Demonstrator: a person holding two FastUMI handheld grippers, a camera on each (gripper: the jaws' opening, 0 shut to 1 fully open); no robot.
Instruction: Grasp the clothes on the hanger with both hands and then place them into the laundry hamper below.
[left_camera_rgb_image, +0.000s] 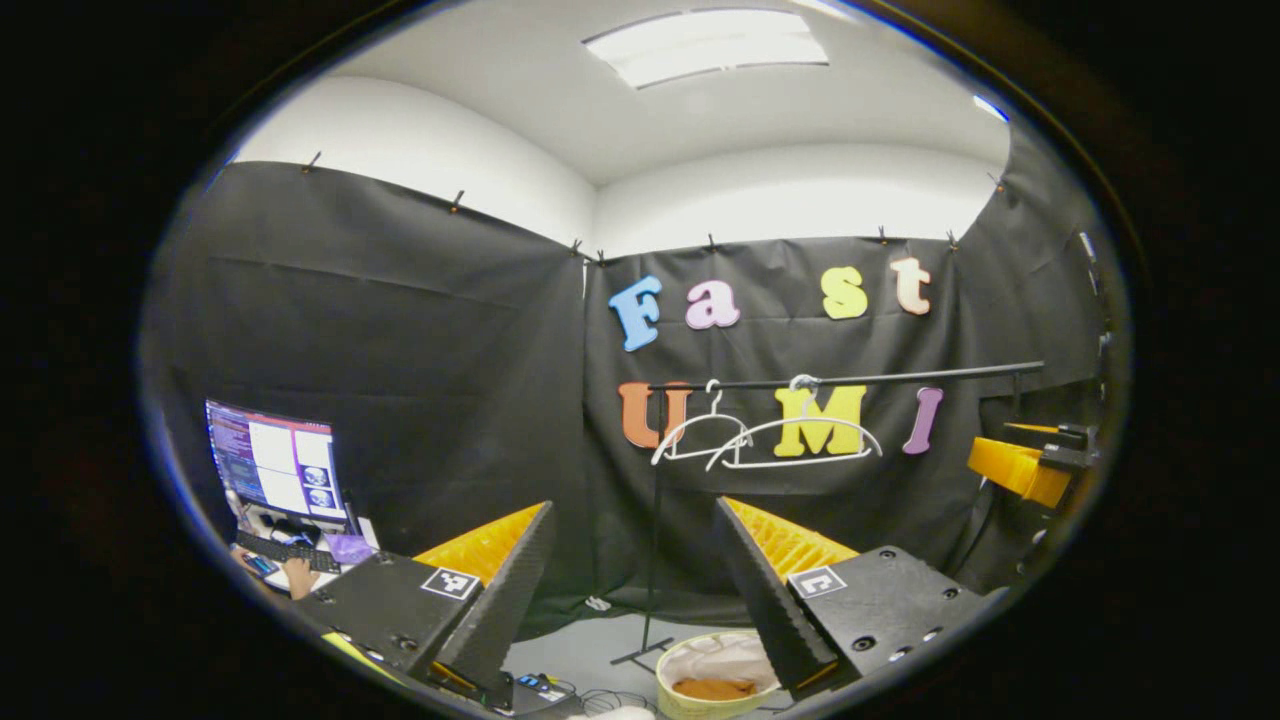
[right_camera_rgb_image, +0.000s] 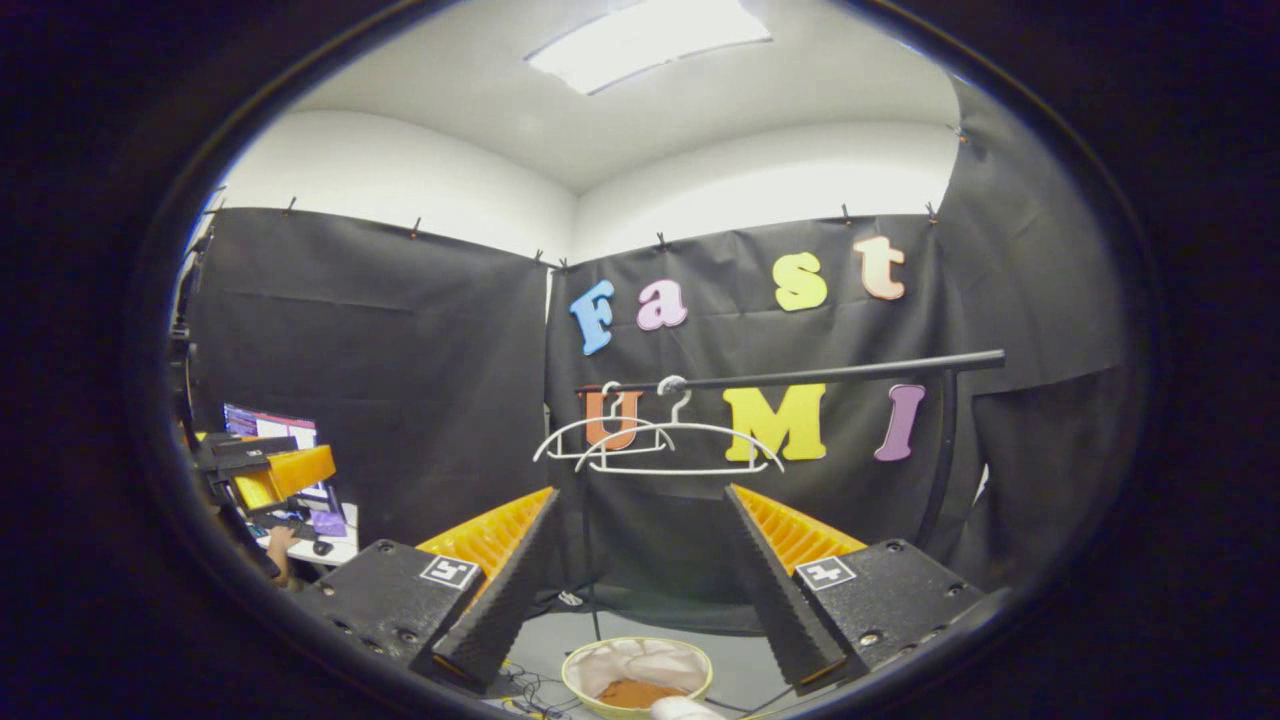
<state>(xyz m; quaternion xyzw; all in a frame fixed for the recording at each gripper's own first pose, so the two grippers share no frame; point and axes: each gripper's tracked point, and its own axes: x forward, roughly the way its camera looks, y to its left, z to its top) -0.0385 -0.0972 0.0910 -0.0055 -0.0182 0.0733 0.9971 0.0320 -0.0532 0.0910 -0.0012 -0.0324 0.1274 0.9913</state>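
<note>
Below the clothes rail (right_camera_rgb_image: 800, 375) two white hangers (right_camera_rgb_image: 660, 440) hang bare, and the laundry hamper (right_camera_rgb_image: 637, 680) under it holds brown and white clothes (right_camera_rgb_image: 635, 690). Left gripper (left_camera_rgb_image: 630, 590) and right gripper (right_camera_rgb_image: 640, 590) fingers stand apart, empty; the task looks finished.

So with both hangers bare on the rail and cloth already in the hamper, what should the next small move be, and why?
Probably none beyond lowering both grippers to rest: the two white hangers on the rail carry no garment, and white and brown cloth lies in the hamper below. The left gripper and right gripper are open and hold nothing, so the task looks finished.
</note>
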